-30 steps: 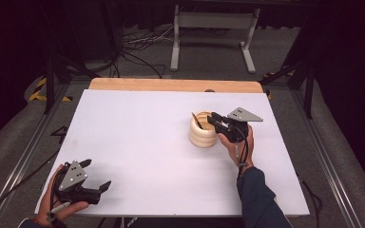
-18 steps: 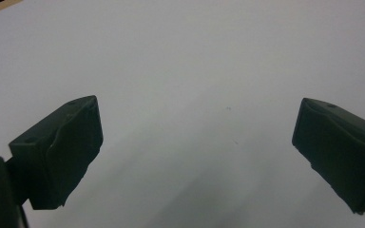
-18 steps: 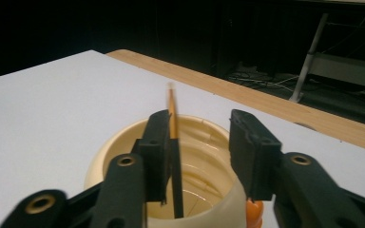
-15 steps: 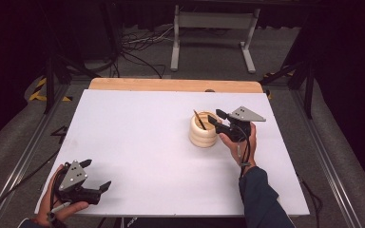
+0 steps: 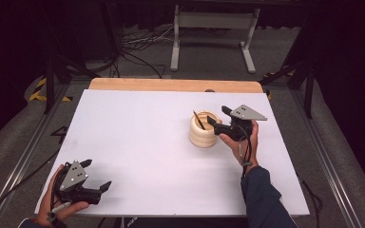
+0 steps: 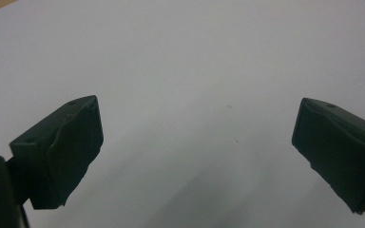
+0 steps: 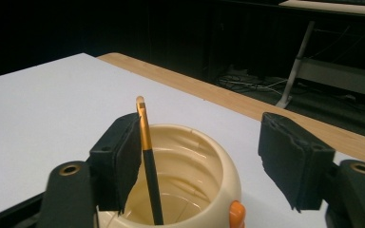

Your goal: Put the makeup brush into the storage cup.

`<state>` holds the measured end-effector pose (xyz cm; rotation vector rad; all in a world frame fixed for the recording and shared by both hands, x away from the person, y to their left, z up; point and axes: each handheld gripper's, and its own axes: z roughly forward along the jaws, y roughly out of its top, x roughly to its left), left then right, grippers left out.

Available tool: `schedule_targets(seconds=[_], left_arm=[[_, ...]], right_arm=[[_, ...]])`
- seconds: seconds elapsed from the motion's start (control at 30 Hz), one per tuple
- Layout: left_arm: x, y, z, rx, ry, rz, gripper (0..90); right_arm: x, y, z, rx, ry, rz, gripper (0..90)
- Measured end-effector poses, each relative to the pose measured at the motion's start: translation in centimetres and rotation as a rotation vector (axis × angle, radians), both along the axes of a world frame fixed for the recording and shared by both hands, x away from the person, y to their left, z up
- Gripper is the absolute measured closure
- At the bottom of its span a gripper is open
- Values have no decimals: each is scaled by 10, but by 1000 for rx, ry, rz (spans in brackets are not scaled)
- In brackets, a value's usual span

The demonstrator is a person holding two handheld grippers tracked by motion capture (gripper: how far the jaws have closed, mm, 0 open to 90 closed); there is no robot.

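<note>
High view: right hand-held gripper (image 5: 218, 116) opened, releasing pen (image 5: 199, 120).

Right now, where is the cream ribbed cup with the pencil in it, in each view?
High view: cream cup right of centre on the white table, just left of the right gripper.
Right gripper view: bottom centre, between the open jaws.
Left gripper view: not in it.
Shared landmark: the black pencil standing in the cup.

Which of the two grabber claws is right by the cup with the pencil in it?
The right gripper, by the cream ribbed cup; the left gripper sits far off.
</note>
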<state>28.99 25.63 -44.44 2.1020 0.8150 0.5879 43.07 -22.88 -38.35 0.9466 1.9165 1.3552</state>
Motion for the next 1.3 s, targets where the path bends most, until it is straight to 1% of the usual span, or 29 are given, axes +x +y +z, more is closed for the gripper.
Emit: schedule_targets(seconds=[0.03, 0.1, 0.13, 0.23, 0.3, 0.37, 0.43, 0.53, 0.6, 0.67, 0.77, 0.83, 0.9, 0.97, 1.1, 1.13, 1.27, 1.3], left_arm=[[0, 0, 0, -3, 0, 3, 41], [-1, -1, 0, -6, -1, 4, 41], [-1, 0, 0, -3, -1, 4, 41], [0, 0, 0, -4, 1, 1, 42], [0, 0, 0, -3, 1, 2, 41], [0, 0, 0, -5, 1, 1, 41], [0, 0, 0, -4, 1, 1, 41], [0, 0, 0, -4, 1, 1, 41], [0, 0, 0, -4, 2, 1, 41], [0, 0, 0, -3, 2, 2, 41], [0, 0, 0, -4, 3, 1, 41], [0, 0, -1, -10, 6, -2, 41], [0, 0, -1, -6, 9, 1, 41], [0, 0, -1, -8, 8, -2, 41], [0, 0, -1, -5, 9, 0, 41], [0, 0, -1, -5, 10, 0, 40], [0, 0, -1, -2, 10, 1, 40], [0, 0, -1, 0, 8, 1, 40]], right_arm=[[0, 0, 0, 0, 0, 0, 274], [0, 2, 0, -3, 0, 5, 246], [0, 3, 0, -7, -4, -2, 230], [0, 3, 1, -1, -4, 5, 215], [0, 4, 1, 2, -5, -5, 156], [0, 4, 1, -8, -3, -14, 133], [0, 3, 1, 0, -1, -19, 115], [0, 3, 1, -6, -4, -25, 94], [1, 3, 1, -1, -1, -21, 59], [1, 3, 2, -10, -3, -36, 49], [0, 3, 3, -9, -4, -31, 43], [-1, 3, 4, -18, -12, -37, 40], [-1, 3, 5, -13, -15, -38, 40], [-2, 3, 6, -24, -21, -41, 40], [-4, 2, 8, -17, -31, -48, 41], [-5, 2, 9, -26, -35, -49, 40], [-6, 3, 11, -32, -34, -44, 24], [-7, 3, 12, -44, -35, -37, 22]])
